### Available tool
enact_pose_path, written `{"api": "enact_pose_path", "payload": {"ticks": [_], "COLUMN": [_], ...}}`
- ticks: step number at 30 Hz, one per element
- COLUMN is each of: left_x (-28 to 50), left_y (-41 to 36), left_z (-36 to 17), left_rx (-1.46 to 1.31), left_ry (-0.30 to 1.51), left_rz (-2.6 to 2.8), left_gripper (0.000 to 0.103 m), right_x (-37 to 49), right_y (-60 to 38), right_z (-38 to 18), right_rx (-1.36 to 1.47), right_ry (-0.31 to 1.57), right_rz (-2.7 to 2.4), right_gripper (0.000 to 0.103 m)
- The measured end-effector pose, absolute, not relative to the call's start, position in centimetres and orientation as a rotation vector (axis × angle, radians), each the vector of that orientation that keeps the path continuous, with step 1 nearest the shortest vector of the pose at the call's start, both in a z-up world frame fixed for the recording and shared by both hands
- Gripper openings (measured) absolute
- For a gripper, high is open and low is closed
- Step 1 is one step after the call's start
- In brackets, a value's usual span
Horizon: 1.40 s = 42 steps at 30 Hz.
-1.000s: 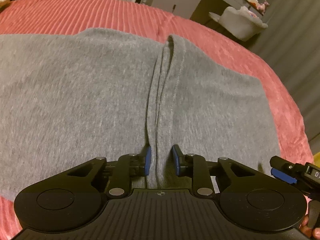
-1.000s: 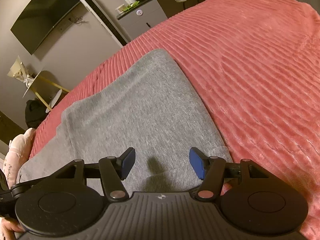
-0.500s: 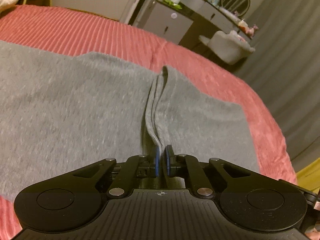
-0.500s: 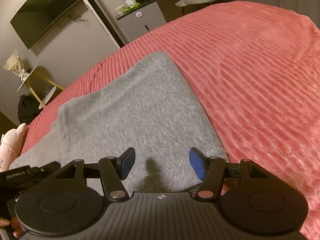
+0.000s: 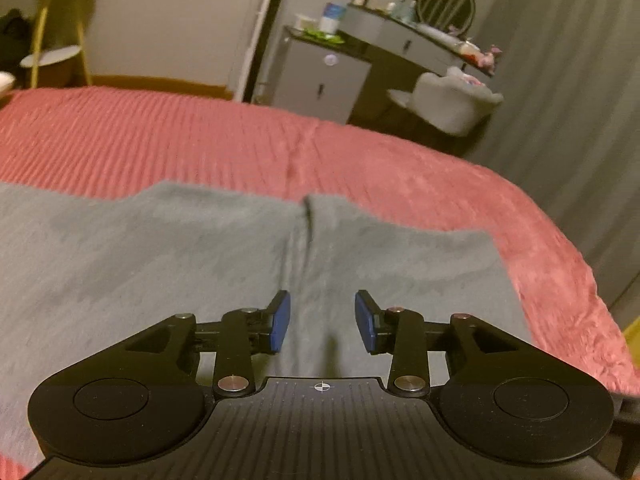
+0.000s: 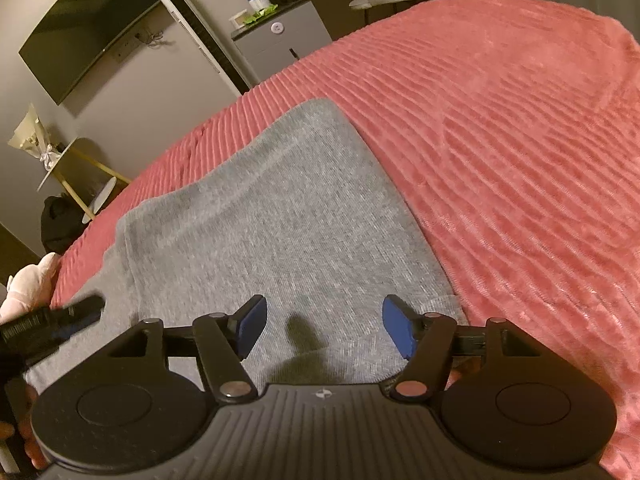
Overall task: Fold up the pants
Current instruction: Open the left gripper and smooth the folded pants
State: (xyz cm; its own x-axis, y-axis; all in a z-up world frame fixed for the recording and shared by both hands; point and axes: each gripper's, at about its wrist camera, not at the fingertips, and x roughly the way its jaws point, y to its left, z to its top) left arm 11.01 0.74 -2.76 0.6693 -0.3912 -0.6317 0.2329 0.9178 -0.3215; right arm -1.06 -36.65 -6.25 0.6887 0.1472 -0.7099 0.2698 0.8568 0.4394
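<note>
**Left wrist view: both grippers empty over flat pants, and the fold could skew**

Largest first: the pink bedspread point(image 5: 400, 168) fills both views, ribbed and plush. I judge its pile could drag on the cloth and bunch the lower layer if I pull sideways instead of lifting.

On it lie the grey pants point(image 5: 160, 260), spread flat, reaching from the near edge of my view toward the far side, with a raised seam fold point(image 5: 307, 220) running away from me down the middle. From the right wrist view the pants point(image 6: 280, 220) end at a far corner, their right edge just beside bare bedspread point(image 6: 520, 140).

My left gripper point(image 5: 322, 322) hangs above the seam with its jaws wide apart, holding nothing. My right gripper point(image 6: 320, 328) is likewise spread wide and empty over the near hem.

Risks as I see them: closing on one layer only would leave the under layer behind; a pinch off the seam would tilt the fold line; uneven lifting between the two grippers would twist the cloth.
</note>
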Motion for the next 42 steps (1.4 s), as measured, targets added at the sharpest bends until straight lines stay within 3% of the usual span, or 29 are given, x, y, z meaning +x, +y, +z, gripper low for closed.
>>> {"api": "enact_pose_path", "payload": {"ticks": [6,10,15,20,23,25,27,30,33,37,42], "left_x": [15.6,18.1,17.3,14.1,10.8,8.9,7.8,6.9,6.5,5.8,5.8], "left_y": [-3.7,-3.8,-2.7,0.0,0.1,-0.5,-1.2,-1.2,0.5,5.3,13.0], "left_z": [-4.4,-6.2,-5.0,-3.6,-4.0,-5.1,-7.2,-6.6,-5.3,-4.8,-3.6], "left_rx": [-0.055,-0.035,-0.086,-0.095,-0.073,-0.008,0.097,0.145,0.067,-0.129,-0.444], "left_ry": [0.792,0.836,0.816,0.795,0.871,0.935,1.025,0.986,0.958,0.921,0.877], "left_rz": [-0.285,-0.202,-0.204,-0.188,-0.339,-0.395,-0.4,-0.374,-0.308,-0.117,0.081], "left_gripper": [0.036,0.045,0.049,0.047,0.055,0.068,0.071,0.074,0.075,0.089,0.089], "right_x": [-0.8,-0.6,-0.4,-0.5,-0.3,-0.2,0.0,0.1,0.0,-0.6,0.0], "right_y": [-37.0,-36.9,-37.2,-37.2,-37.1,-37.0,-36.9,-36.9,-36.4,-35.3,-33.6], "right_z": [-6.8,-7.0,-7.2,-7.3,-7.3,-7.2,-7.2,-7.0,-6.6,-5.6,-5.1], "right_rx": [0.586,0.581,0.596,0.596,0.595,0.588,0.576,0.565,0.518,0.431,0.302], "right_ry": [0.82,0.819,0.814,0.813,0.815,0.819,0.827,0.837,0.855,0.834,0.873], "right_rz": [-0.062,-0.057,-0.053,-0.047,-0.048,-0.046,-0.041,-0.035,-0.036,-0.045,-0.072], "right_gripper": [0.065,0.065,0.067,0.069,0.069,0.07,0.071,0.071,0.072,0.08,0.083]}}
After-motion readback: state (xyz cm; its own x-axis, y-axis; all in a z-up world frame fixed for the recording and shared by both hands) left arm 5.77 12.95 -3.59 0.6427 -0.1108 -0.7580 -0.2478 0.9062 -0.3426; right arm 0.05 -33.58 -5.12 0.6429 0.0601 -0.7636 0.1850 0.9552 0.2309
